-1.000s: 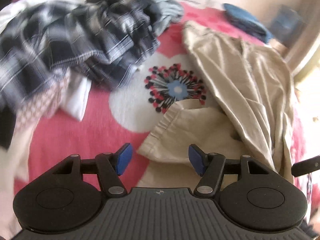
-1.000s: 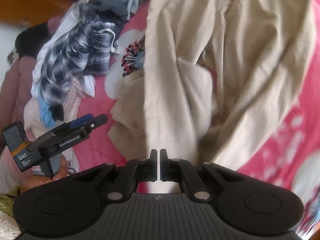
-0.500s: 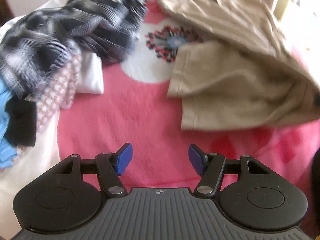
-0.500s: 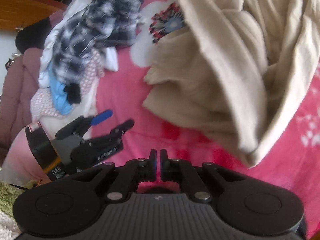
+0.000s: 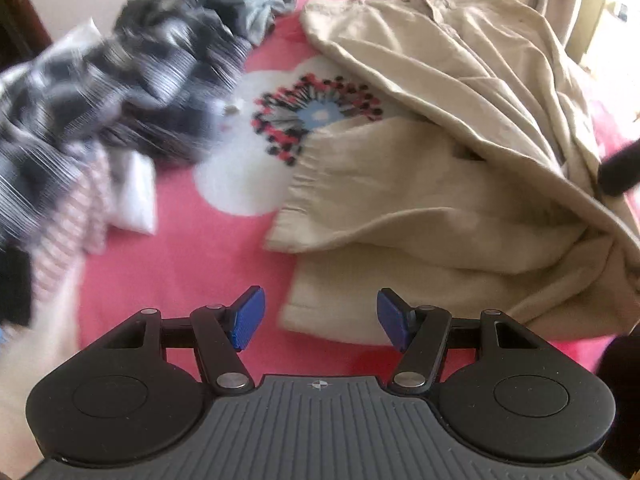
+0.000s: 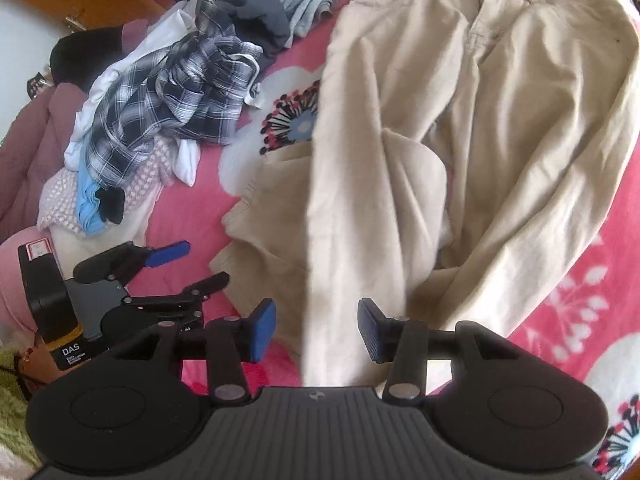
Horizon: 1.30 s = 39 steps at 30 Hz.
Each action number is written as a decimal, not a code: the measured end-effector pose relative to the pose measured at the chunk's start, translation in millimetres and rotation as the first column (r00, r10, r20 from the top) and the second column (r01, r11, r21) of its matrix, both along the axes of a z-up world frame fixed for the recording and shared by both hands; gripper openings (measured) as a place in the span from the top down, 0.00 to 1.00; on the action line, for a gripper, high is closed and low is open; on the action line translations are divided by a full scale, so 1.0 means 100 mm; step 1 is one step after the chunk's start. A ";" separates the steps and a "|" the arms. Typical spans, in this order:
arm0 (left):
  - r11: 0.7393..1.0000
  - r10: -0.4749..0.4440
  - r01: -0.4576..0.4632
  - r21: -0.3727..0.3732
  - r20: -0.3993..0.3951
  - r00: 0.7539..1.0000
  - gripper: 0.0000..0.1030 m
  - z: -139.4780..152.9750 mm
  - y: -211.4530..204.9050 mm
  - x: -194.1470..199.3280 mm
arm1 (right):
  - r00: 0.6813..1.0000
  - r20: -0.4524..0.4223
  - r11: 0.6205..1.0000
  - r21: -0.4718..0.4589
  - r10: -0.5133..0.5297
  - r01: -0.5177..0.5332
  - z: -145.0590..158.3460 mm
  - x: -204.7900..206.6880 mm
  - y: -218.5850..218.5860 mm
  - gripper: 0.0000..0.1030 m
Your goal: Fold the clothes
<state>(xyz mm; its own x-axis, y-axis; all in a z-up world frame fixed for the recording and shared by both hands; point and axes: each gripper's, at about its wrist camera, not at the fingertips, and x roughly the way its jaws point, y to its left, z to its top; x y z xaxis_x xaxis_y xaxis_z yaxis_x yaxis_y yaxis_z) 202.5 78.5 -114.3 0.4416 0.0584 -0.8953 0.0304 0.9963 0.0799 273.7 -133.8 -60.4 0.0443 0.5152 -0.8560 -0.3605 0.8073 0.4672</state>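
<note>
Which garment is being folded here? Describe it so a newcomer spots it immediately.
On the pink flowered bedspread, look right of the jumbled clothes pile. The beige trousers lie spread there, the one large plain pale garment, beside checked and patterned pieces.

The left gripper (image 5: 320, 318), jaws apart and empty, hangs near crumpled beige cotton trousers (image 5: 460, 184) on a pink flowered bedspread (image 5: 192, 248).

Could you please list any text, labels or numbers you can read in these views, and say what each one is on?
"DAS": white letters on the black body of the left tongs, seen from the right wrist view.
Smaller white lines under "DAS": too small to read.
Red-bordered sticker on top of that same body: print too small to read.
Left wrist view: no readable text.
</note>
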 end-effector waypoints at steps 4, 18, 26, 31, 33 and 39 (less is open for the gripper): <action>1.000 -0.006 0.006 -0.026 0.034 0.999 0.40 0.00 -0.16 0.00 | 1.000 0.013 1.000 0.001 0.022 -0.022 -0.17 -0.12 -0.08 0.53; 0.989 -0.129 0.113 0.091 0.190 0.973 0.40 0.01 -0.50 -0.36 | 0.992 0.128 0.995 0.093 0.012 -0.024 -0.40 -0.48 -0.10 0.54; 0.997 -0.080 0.073 0.039 0.228 0.970 0.40 0.17 -0.62 -0.46 | 0.977 0.123 0.957 0.258 -0.172 0.136 -0.11 -0.33 -0.33 0.95; 0.994 -0.109 0.103 0.037 0.250 0.962 0.40 0.24 -0.70 -0.50 | 0.974 0.103 0.934 0.320 -0.203 0.160 0.12 -0.15 -0.27 0.97; 0.992 -0.127 0.119 0.048 0.250 0.960 0.40 0.24 -0.73 -0.48 | 0.972 0.095 0.923 0.344 -0.215 0.170 0.21 -0.08 -0.25 0.95; 0.973 -0.019 0.070 -0.219 0.230 0.973 0.40 0.36 -0.56 -0.42 | 0.961 0.077 0.939 0.249 -0.264 0.238 0.14 -0.27 -0.40 0.94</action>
<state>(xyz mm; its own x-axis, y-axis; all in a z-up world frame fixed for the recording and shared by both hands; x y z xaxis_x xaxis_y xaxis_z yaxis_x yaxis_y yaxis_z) 160.8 22.3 -78.6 0.6305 -0.1565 -0.7603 0.0822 0.9874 -0.1351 247.0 -174.3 -46.0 0.2836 0.6609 -0.6949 -0.2191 0.7501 0.6240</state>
